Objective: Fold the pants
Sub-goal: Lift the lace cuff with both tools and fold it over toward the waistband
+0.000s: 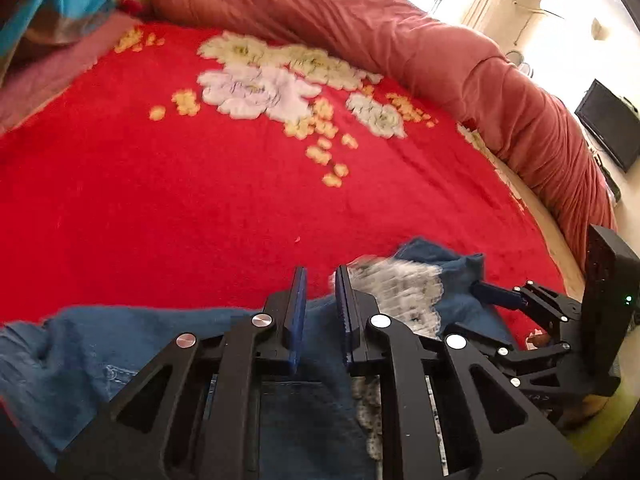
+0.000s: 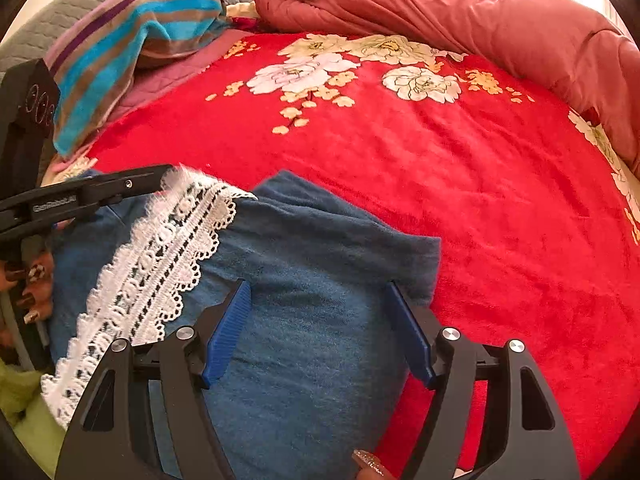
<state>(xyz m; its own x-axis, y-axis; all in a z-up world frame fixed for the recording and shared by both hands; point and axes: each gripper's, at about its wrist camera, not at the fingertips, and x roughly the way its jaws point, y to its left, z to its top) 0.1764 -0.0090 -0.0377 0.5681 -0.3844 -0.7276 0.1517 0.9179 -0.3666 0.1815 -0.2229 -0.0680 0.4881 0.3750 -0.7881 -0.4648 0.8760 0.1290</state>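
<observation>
Blue denim pants (image 2: 320,260) with a white lace trim (image 2: 160,264) lie bunched at the near edge of the red bed cover. In the left wrist view my left gripper (image 1: 320,276) has its blue pads drawn close with the denim (image 1: 120,340) rising between them, right beside the blurred lace (image 1: 400,292). From the right wrist view the left gripper (image 2: 166,174) pinches the raised top edge of the lace. My right gripper (image 2: 320,312) stands open over the blue cloth, pads wide apart and not pressing it. That right gripper (image 1: 500,292) also shows low at the right of the left wrist view.
A red floral blanket (image 2: 440,160) covers the bed. A rolled salmon quilt (image 2: 480,12) lines the far and right side, and a striped towel (image 2: 120,40) lies at the far left. A hand with painted nails (image 2: 36,280) holds the left tool. A dark screen (image 1: 608,124) stands beyond the bed.
</observation>
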